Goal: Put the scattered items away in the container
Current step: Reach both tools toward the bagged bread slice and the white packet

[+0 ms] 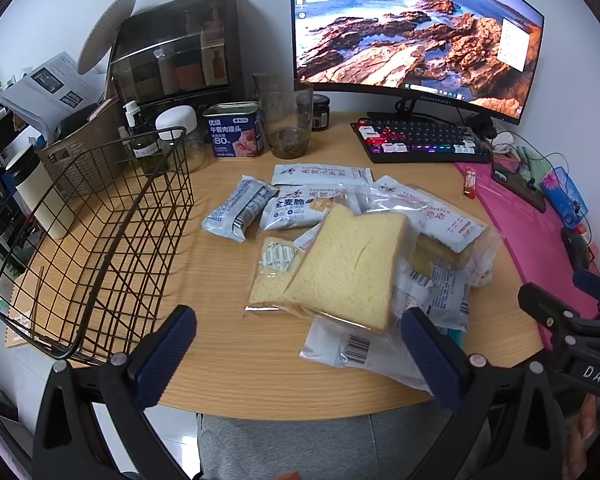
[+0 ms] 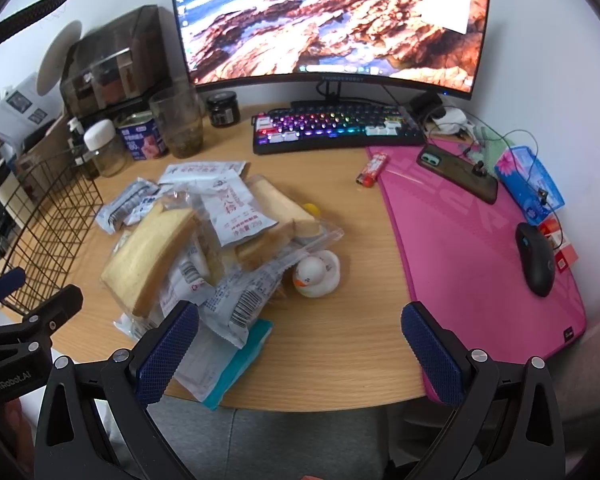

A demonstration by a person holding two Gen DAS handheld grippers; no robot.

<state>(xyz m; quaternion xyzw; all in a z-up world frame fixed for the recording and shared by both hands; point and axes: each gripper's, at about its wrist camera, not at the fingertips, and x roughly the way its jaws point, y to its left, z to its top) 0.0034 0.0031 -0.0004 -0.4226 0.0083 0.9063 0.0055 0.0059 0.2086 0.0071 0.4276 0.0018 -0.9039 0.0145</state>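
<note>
A black wire basket (image 1: 100, 236) stands at the desk's left; it also shows in the right wrist view (image 2: 48, 232). A pile of snack packets lies mid-desk: bagged bread slices (image 1: 352, 264) (image 2: 156, 256), grey-white packets (image 1: 240, 208) (image 2: 236, 208), and a white rubber duck (image 2: 314, 274) at the pile's right. My left gripper (image 1: 300, 356) is open and empty, just in front of the bread. My right gripper (image 2: 300, 356) is open and empty, near the desk's front edge, its left finger over the pile's near packets.
A monitor (image 1: 412, 28), keyboard (image 1: 420, 140), tin can (image 1: 236, 130), glass (image 1: 288, 124), jars and a brown basket (image 1: 88, 148) line the back. A pink mat (image 2: 480, 248) holds a mouse (image 2: 536, 260), phone (image 2: 456, 176) and tissue pack. A lighter (image 2: 372, 170) lies by the mat.
</note>
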